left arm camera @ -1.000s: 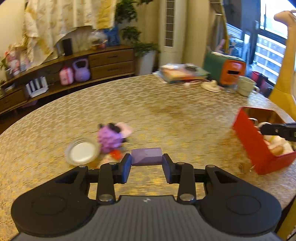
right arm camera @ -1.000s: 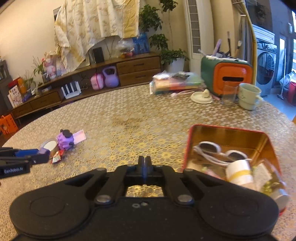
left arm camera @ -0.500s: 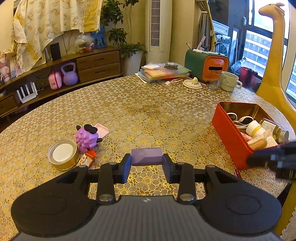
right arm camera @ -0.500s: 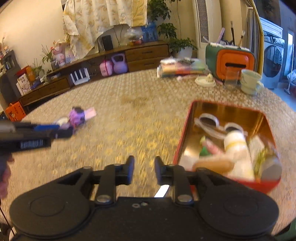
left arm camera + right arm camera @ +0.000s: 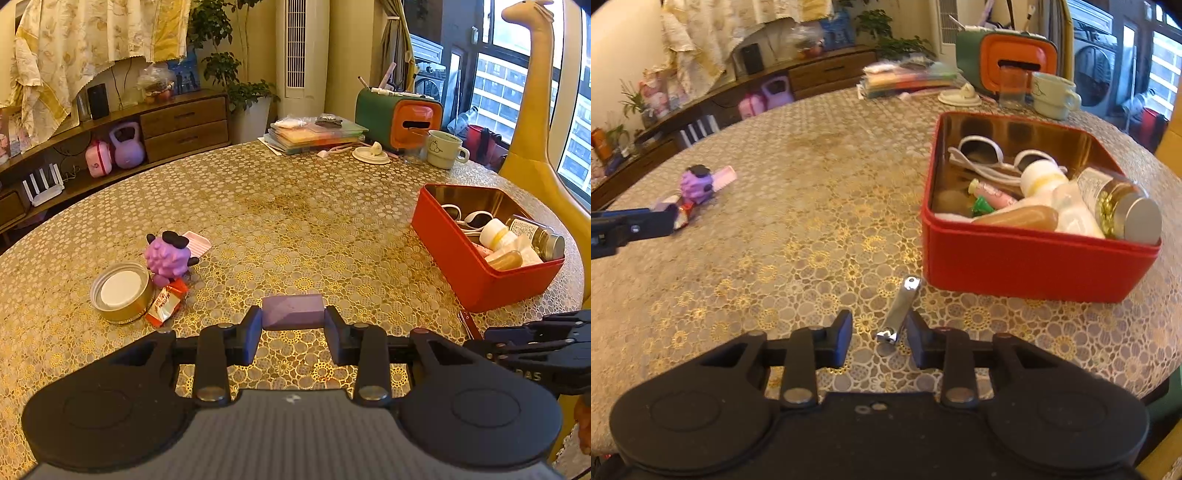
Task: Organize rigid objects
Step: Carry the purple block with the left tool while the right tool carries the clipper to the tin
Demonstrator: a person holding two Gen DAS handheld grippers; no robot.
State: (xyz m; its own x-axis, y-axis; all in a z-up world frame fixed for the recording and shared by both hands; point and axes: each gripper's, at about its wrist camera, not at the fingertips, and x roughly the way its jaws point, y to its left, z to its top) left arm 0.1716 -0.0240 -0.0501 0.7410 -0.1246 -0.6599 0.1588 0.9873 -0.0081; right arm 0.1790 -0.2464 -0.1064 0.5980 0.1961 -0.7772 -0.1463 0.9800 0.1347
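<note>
The left gripper (image 5: 293, 328) holds a purple block (image 5: 293, 311) crosswise between its two pads, both pads pressed against the block's ends, above the patterned table (image 5: 295, 221). The right gripper (image 5: 879, 334) has its jaws partly open, having just been opening; a metal nail clipper (image 5: 900, 310) lies on the table between the fingers, closer to the right finger, and no pad presses on it. The clipper points away from the gripper toward the near left corner of the red tin (image 5: 1034, 258), just short of its wall. In the left wrist view the right gripper (image 5: 532, 343) appears at the lower right, low over the table edge in front of the tin (image 5: 465, 266). The tin sits open on the right side of the table and contains white sunglasses (image 5: 990, 158), a white bottle (image 5: 1043, 177), a brown tube (image 5: 1023, 218), a glass jar with a metal lid (image 5: 1123, 206) lying on its side, and small pink and green items. On the left side of the table, well apart from the tin, stand a round gold can (image 5: 122, 291), a red snack wrapper (image 5: 166, 301) touching it, a purple spiky toy (image 5: 168, 254) just behind the wrapper, and a pink comb (image 5: 197, 243) behind the toy. At the far edge of the table are a stack of folders (image 5: 314, 134), a small white lid (image 5: 371, 153), a green and orange case (image 5: 399, 118), a clear glass, and a pale mug (image 5: 445, 149). A yellow giraffe figure (image 5: 532, 110) stands beyond the table on the right.
</note>
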